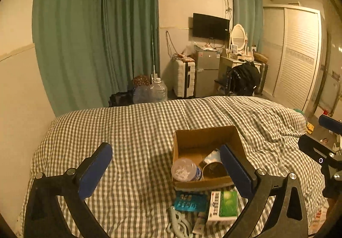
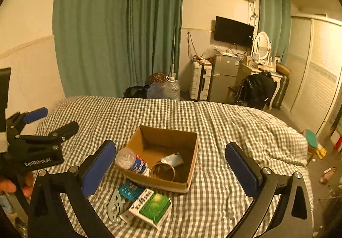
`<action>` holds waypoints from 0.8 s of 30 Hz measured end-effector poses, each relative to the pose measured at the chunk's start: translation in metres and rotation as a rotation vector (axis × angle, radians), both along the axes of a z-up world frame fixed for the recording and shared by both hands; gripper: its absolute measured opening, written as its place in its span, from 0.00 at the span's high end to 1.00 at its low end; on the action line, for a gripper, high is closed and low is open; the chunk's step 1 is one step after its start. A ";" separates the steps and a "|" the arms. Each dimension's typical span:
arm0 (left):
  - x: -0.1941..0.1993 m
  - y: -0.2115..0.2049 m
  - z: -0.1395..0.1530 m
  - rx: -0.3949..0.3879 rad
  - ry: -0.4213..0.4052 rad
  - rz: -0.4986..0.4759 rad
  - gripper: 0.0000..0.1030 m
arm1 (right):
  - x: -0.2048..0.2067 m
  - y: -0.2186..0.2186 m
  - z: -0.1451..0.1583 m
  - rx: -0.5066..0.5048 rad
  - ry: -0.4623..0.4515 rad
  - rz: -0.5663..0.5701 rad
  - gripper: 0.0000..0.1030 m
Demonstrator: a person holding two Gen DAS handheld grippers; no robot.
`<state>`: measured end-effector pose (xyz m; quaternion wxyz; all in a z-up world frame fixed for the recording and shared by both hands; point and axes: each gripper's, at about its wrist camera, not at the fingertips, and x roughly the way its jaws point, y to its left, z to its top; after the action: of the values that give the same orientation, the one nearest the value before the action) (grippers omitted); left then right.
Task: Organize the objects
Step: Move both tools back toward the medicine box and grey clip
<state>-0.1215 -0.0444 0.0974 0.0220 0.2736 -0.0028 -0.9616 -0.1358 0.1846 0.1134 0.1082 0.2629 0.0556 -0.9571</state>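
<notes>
An open cardboard box (image 1: 203,137) (image 2: 168,135) sits on the checked bed. Inside it lie a clear bottle with a blue label (image 1: 186,170) (image 2: 132,162), a tape roll (image 1: 213,170) (image 2: 162,171) and a white packet (image 1: 212,156) (image 2: 173,159). In front of the box lie a green-and-white carton (image 1: 224,206) (image 2: 152,208), a blue blister pack (image 1: 188,201) (image 2: 130,191), a pale blue clip (image 1: 177,221) (image 2: 115,206) and a small tube (image 1: 199,224). My left gripper (image 1: 165,171) (image 2: 62,118) hovers open just left of the box. My right gripper (image 2: 170,169) (image 1: 316,133) is open above the loose items, holding nothing.
The bed (image 1: 128,127) (image 2: 235,122) spreads wide around the box, with rumpled folds on its right. A hand (image 2: 12,186) holds the left gripper's handle. Beyond the bed stand water jugs (image 2: 171,88), a suitcase, a small fridge and a dressing table.
</notes>
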 end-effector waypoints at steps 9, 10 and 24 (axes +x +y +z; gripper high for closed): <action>0.032 -0.017 -0.048 0.019 -0.050 0.020 0.00 | 0.025 0.001 -0.046 0.031 -0.080 -0.046 0.00; 0.032 -0.018 -0.058 0.015 -0.061 0.021 0.00 | 0.024 0.002 -0.055 0.036 -0.091 -0.052 0.00; 0.025 -0.014 -0.195 -0.001 -0.255 0.116 0.00 | -0.003 -0.026 -0.200 0.017 -0.327 -0.051 0.00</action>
<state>-0.0963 -0.0582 -0.0975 0.0772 0.3933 0.0100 -0.9161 -0.1385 0.1582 -0.0871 0.0890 0.4172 0.0387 -0.9036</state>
